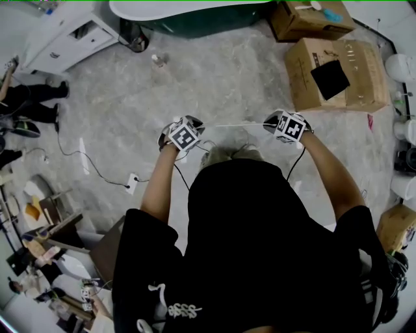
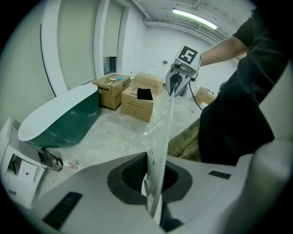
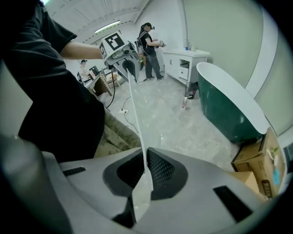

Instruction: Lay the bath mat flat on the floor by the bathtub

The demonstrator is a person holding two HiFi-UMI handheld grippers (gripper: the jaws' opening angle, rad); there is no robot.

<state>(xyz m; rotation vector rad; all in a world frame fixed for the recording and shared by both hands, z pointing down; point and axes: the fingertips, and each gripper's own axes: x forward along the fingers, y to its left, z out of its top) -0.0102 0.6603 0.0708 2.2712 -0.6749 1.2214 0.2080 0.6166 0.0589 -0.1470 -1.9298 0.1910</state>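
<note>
The bath mat point(image 1: 235, 125) is a thin, pale, see-through sheet stretched taut between my two grippers, so from the head view only its top edge shows as a white line. It hangs above the floor in front of the person's body. My left gripper point(image 1: 175, 128) is shut on one end of the mat point(image 2: 160, 137), which runs edge-on out of its jaws. My right gripper point(image 1: 272, 122) is shut on the other end of the mat point(image 3: 138, 137). The dark green bathtub point(image 1: 195, 16) with a white rim stands far ahead, well apart from the mat.
Two cardboard boxes point(image 1: 335, 71) point(image 1: 311, 19) stand right of the tub. A white cabinet point(image 1: 71, 39) is at far left, with a small bottle point(image 1: 158, 60) near the tub. A cable and power strip point(image 1: 132, 183) lie left. Another person point(image 3: 149, 45) stands by the cabinet.
</note>
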